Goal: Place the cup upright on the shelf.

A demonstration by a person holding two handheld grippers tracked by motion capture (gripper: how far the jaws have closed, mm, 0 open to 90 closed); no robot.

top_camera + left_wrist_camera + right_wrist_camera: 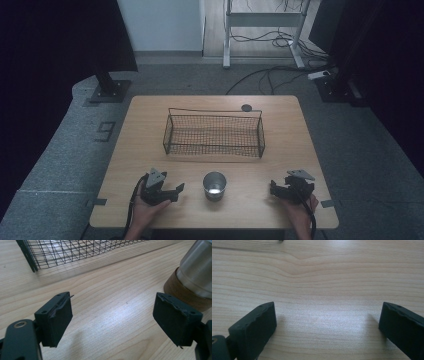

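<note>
A metal cup [215, 186] with a brown band at its base stands near the table's front edge, between my two grippers. In the left gripper view the cup [197, 267] rises at the upper right, just beyond the right jaw. My left gripper [176, 192] rests on the table left of the cup; its jaws stand wide apart [112, 312] over bare wood. To the right of the cup lies my right gripper [274, 187], open too [327, 322], with nothing but tabletop between its jaws. A black wire basket [215, 111] sits mid-table behind the cup.
The wooden table [145, 130] stands on grey floor. A small dark disc [246, 107] lies at the far edge behind the basket. The basket's corner [75, 250] lies ahead in the left gripper view. Cables and a desk frame [265, 20] are beyond the table.
</note>
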